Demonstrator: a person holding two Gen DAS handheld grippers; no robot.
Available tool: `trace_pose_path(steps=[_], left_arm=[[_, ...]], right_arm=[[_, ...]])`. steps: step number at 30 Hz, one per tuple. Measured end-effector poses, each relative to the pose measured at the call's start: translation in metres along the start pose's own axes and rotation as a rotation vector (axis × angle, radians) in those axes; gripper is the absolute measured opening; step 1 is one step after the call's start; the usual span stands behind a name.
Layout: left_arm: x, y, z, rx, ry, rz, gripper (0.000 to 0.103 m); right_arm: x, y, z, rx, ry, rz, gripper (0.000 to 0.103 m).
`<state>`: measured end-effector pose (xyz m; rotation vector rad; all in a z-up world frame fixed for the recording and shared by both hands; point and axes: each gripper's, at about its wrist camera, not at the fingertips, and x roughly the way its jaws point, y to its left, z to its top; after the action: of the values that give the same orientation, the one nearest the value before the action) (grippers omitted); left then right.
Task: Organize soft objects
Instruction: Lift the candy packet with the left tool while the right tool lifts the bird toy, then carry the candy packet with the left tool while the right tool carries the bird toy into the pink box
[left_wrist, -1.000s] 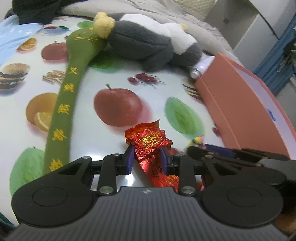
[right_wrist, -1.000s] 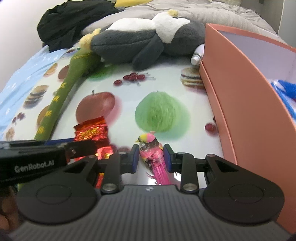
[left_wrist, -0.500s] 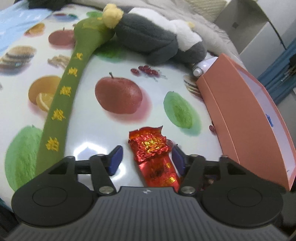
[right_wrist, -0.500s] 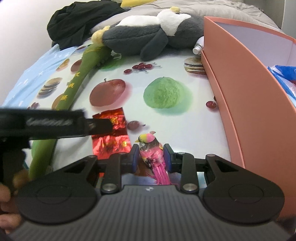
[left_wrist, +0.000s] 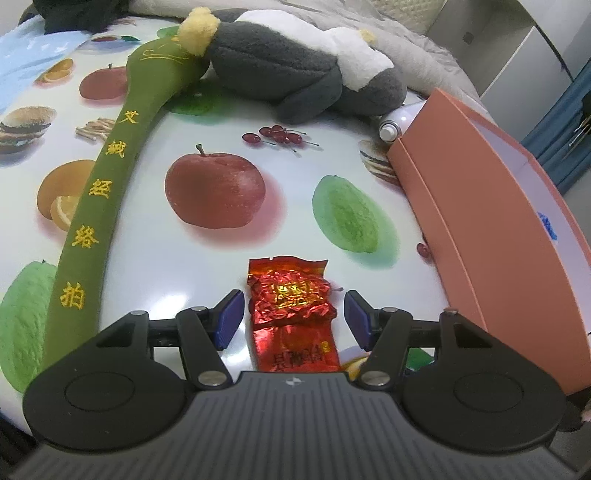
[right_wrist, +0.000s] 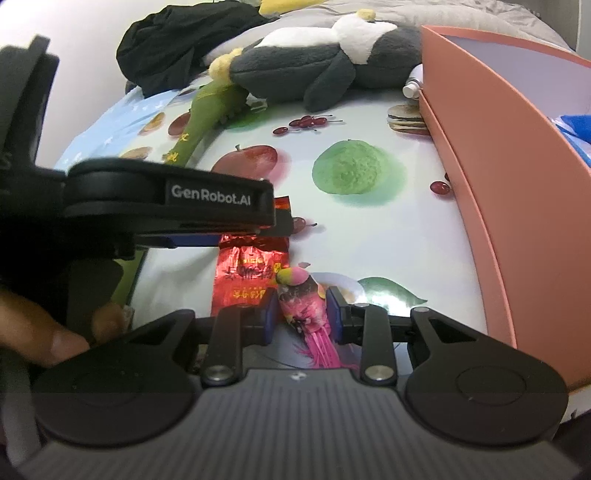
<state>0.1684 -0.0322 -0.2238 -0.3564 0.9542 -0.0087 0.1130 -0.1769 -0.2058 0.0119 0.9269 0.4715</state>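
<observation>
Packet half-hidden between open left hand-held gripper; right around bird.

Even, fairly bright indoor light falls on the glossy fruit-print tablecloth, which throws back a pale patch of glare just ahead of the left gripper and another on the cloth beside the right gripper. Shadows are soft and short (a faint one hugs the red foil packet), and both fisheye views bow the table and the orange box strongly toward the edges. In the right wrist view the near hand at lower left is dark and soft-focused, while mid-table prints stay sharp.
</observation>
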Motion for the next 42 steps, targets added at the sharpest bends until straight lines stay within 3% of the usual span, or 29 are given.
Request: trace_pose_path(steps=[10, 15, 29, 42], left_arm=[[0.006, -0.012, -0.003, 0.098, -0.004, 0.051, 0.065], [0.006, -0.014, -0.004, 0.129, -0.013, 0.073, 0.058], [-0.023, -0.007, 0.002, 0.137, -0.045, 0.002, 0.057], [-0.083, -0.015, 0.014, 0.163, -0.114, -0.05, 0.057]], right_arm=[[-0.006, -0.008, 0.0, -0.026, -0.017, -0.079, 0.032], [-0.008, -0.012, 0.001, -0.022, -0.02, -0.097, 0.032], [-0.021, -0.007, 0.014, -0.014, -0.052, -0.119, 0.032], [-0.071, 0.003, 0.036, 0.012, -0.153, -0.097, 0.032]])
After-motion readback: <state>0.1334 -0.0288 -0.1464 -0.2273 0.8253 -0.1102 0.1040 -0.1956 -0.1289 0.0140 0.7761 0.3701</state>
